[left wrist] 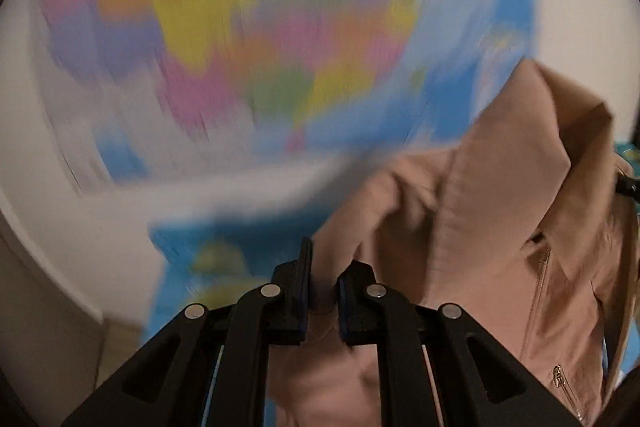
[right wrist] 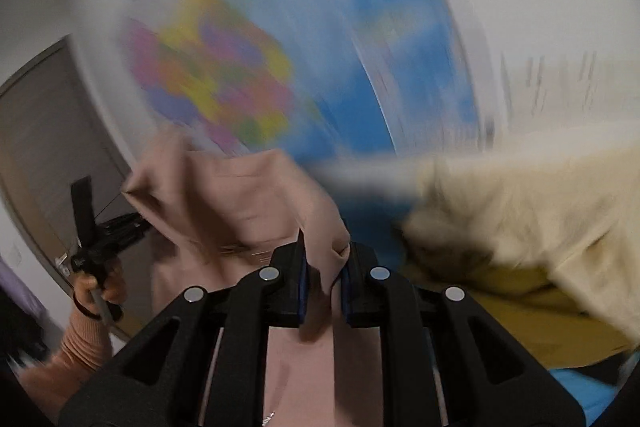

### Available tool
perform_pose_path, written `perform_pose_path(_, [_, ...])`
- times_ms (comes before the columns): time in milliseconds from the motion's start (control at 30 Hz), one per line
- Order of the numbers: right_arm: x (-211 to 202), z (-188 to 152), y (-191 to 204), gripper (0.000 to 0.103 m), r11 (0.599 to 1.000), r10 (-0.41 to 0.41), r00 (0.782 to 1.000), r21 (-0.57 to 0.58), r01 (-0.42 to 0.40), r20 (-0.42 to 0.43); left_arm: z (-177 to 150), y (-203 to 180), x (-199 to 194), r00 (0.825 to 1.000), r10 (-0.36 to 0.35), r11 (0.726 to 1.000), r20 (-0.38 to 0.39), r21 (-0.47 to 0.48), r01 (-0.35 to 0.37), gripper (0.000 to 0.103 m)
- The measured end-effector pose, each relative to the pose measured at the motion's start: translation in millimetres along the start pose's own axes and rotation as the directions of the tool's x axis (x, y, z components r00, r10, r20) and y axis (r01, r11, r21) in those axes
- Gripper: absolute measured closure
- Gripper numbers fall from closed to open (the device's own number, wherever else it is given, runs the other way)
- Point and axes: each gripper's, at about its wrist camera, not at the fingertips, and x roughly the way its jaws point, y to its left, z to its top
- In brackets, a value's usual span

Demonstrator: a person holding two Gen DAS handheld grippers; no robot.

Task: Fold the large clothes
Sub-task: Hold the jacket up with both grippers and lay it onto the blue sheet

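A: Jacket (left wrist: 500, 227), the pink-beige one, is what both grippers carry. Nearest the left gripper (left wrist: 324, 291) a bunched fold of it sits between the blue pads, jaws drawn in tight on the cloth. Beyond that pinch the collar and a zipper rise to the right of the gripper.

B: And the other side?

A: Much the same. The right gripper (right wrist: 324, 287) is clamped on another edge of the jacket (right wrist: 240, 195), which hangs between its jaws and spreads up and left of them. Past that, left of the jacket, the person's hand (right wrist: 96, 291) grips the other tool's handle.

B: How should the step go?

A: My judgement: keep both pinches firm and the span between them taut, so the garment comes down flat, not crumpled. Watch the cream fabric pile (right wrist: 528, 211) to the jacket's right; it could snag.

B: What lies behind?

A: A blurred colourful map (left wrist: 248, 39), farthest off beyond the jacket. Where any surface lies, I cannot tell.
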Motion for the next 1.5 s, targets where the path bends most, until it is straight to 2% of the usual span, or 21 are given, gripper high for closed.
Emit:
perform_pose_path(133, [77, -14, -42, 0.09, 0.995, -0.028, 0.991, 0.093, 0.041, -0.133, -22, 3, 94, 0.986, -0.002, 1.0, -0.17, -0.007, 0.001, 0.094])
perform_pose_path(300, [91, 0, -54, 0.089, 0.991, -0.086, 0.989, 0.088, 0.096, -0.118, -17, 21, 146, 0.972, -0.056, 0.996, -0.23, -0.078, 0.039, 0.091])
perform_pose_path(333, [93, 2, -55, 0.088, 0.991, -0.098, 0.988, 0.078, 0.108, -0.122, -18, 24, 152, 0.968, -0.055, 0.994, -0.243, -0.102, 0.03, 0.087])
perform_pose_path(400, [100, 7, -54, 0.082, 0.987, -0.146, 0.98, 0.049, 0.153, -0.133, -15, 30, 164, 0.963, -0.041, 0.991, -0.265, -0.133, 0.006, 0.061])
perform_pose_path(433, [104, 11, -54, 0.079, 0.986, -0.153, 0.979, 0.043, 0.16, -0.135, -15, 34, 166, 0.965, -0.031, 0.991, -0.262, -0.137, -0.005, 0.058])
perform_pose_path(500, [88, 14, -47, 0.063, 0.983, -0.173, 0.98, 0.037, 0.177, -0.094, -16, 34, 161, 0.971, -0.033, 0.991, -0.235, -0.135, 0.0, 0.051])
perform_pose_path(533, [72, 14, -40, 0.057, 0.982, -0.187, 0.981, 0.018, 0.189, -0.058, -19, 39, 149, 0.974, -0.069, 0.99, -0.215, -0.138, 0.04, 0.044])
perform_pose_path(567, [52, 11, -34, 0.044, 0.979, -0.206, 0.978, -0.009, 0.206, -0.026, -21, 41, 138, 0.976, -0.096, 0.988, -0.195, -0.14, 0.069, 0.033])
perform_pose_path(600, [38, 7, -31, 0.036, 0.976, -0.214, 0.977, -0.032, 0.214, -0.008, -24, 43, 127, 0.978, -0.118, 0.986, -0.17, -0.135, 0.096, 0.031])
perform_pose_path(767, [-34, -59, 3, 0.025, 0.954, -0.247, 0.968, -0.184, 0.235, -0.041, -60, 46, 51, 0.978, -0.187, 0.982, -0.092, -0.009, 0.187, 0.027])
perform_pose_path(867, [-53, -122, 19, 0.024, 0.924, -0.324, 0.936, -0.258, 0.282, -0.136, -88, 37, 24, 0.972, -0.216, 0.975, -0.093, 0.041, 0.22, 0.027])
perform_pose_path(967, [-51, -165, 19, 0.024, 0.89, -0.413, 0.888, -0.299, 0.345, -0.204, -112, 20, 8, 0.968, -0.23, 0.967, -0.101, 0.09, 0.239, 0.027])
perform_pose_path(1033, [-46, -184, 9, 0.026, 0.9, -0.412, 0.874, -0.265, 0.346, -0.256, -124, 13, 1, 0.963, -0.253, 0.959, -0.095, 0.108, 0.263, 0.027])
perform_pose_path(1067, [-41, -185, 6, 0.042, 0.904, -0.409, 0.873, -0.246, 0.349, -0.266, -129, 8, -1, 0.957, -0.273, 0.952, -0.099, 0.113, 0.283, 0.026])
perform_pose_path(1100, [-38, -185, -2, 0.071, 0.909, -0.405, 0.869, -0.222, 0.351, -0.285, -136, 5, 1, 0.956, -0.275, 0.951, -0.105, 0.117, 0.287, 0.026])
perform_pose_path(1133, [-40, -181, -10, 0.09, 0.928, -0.368, 0.88, -0.179, 0.327, -0.299, -140, 1, 1, 0.956, -0.273, 0.951, -0.112, 0.121, 0.286, 0.026])
perform_pose_path(1167, [-47, -174, -16, 0.1, 0.938, -0.346, 0.894, -0.135, 0.321, -0.284, -144, -2, 1, 0.954, -0.275, 0.949, -0.121, 0.124, 0.289, 0.026])
perform_pose_path(1267, [-84, -140, -23, 0.1, 0.948, -0.319, 0.931, -0.071, 0.311, -0.179, -155, -4, -2, 0.951, -0.279, 0.947, -0.134, 0.126, 0.296, 0.026])
perform_pose_path(1333, [-126, -107, -33, 0.1, 0.948, -0.318, 0.946, 0.004, 0.319, -0.054, -159, -3, -9, 0.949, -0.291, 0.943, -0.123, 0.129, 0.306, 0.026])
perform_pose_path(1400, [-164, -80, -54, 0.1, 0.935, -0.348, 0.936, 0.09, 0.342, 0.052, -164, -3, -15, 0.948, -0.297, 0.941, -0.116, 0.134, 0.311, 0.026])
perform_pose_path(1500, [-165, -69, -82, 0.1, 0.907, -0.406, 0.913, 0.13, 0.4, 0.029, -176, -9, -18, 0.95, -0.281, 0.94, -0.134, 0.16, 0.3, 0.025])
